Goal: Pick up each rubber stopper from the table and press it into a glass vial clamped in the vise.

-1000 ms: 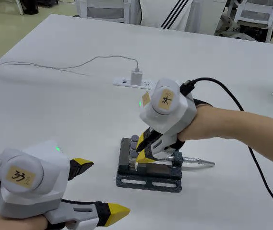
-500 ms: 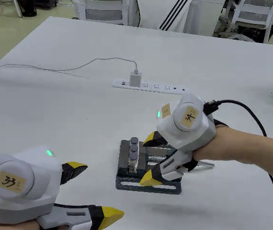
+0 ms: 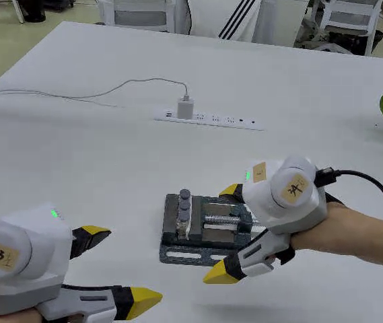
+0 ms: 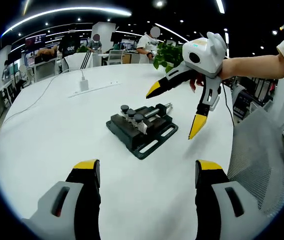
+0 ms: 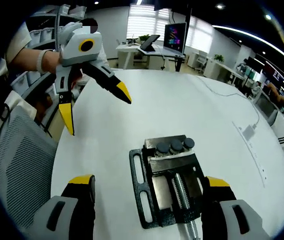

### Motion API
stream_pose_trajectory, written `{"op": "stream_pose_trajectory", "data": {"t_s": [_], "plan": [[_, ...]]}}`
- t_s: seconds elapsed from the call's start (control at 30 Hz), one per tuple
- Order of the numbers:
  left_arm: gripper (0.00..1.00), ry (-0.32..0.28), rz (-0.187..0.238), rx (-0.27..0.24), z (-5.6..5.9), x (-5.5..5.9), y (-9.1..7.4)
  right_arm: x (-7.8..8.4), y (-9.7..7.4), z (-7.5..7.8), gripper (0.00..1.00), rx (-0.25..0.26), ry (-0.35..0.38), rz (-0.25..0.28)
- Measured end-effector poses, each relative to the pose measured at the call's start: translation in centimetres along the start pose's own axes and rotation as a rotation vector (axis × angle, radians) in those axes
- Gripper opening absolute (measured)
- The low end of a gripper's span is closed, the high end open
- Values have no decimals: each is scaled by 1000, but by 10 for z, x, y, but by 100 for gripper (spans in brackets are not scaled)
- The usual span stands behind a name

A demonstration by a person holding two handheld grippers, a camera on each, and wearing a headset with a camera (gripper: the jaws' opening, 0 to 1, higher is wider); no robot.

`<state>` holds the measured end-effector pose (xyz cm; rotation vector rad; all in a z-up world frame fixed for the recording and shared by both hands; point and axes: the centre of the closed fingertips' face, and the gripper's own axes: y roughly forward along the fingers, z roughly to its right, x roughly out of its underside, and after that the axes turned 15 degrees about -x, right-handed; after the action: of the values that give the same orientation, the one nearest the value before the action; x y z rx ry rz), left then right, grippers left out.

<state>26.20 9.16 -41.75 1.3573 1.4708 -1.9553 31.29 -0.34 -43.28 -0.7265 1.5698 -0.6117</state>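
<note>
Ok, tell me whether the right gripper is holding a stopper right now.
No, the right gripper has its jaws wide open and empty, with the vise lying ahead of them.

I see a white counter (image 3: 77,148). A black vise (image 3: 191,254) sits on it just ahead of the right hand-held gripper (image 3: 221,233), framed by its spread jaws, and ahead and to the right of the left hand-held gripper (image 3: 125,262). Beyond both lies a white power strip (image 3: 211,120) with a charger (image 3: 185,108) plugged in. Its grey cable (image 3: 77,96) trails away far ahead of the left one.
</note>
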Motion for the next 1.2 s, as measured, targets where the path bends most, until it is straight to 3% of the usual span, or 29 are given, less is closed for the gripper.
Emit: {"op": "stream_pose_trajectory", "data": {"t_s": [0.3, 0.63, 0.87, 1.2], "plan": [[84, 9, 2, -12, -4, 1, 1, 22, -13, -8, 99, 35, 80, 65], [92, 16, 7, -25, -8, 2, 1, 50, -33, -23, 99, 87, 157, 97], [99, 38, -5, -56, -13, 6, 2, 60, -47, -22, 98, 139, 190, 141], [99, 39, -12, -47, -16, 8, 2, 67, -51, -25, 98, 162, 227, 159]]}}
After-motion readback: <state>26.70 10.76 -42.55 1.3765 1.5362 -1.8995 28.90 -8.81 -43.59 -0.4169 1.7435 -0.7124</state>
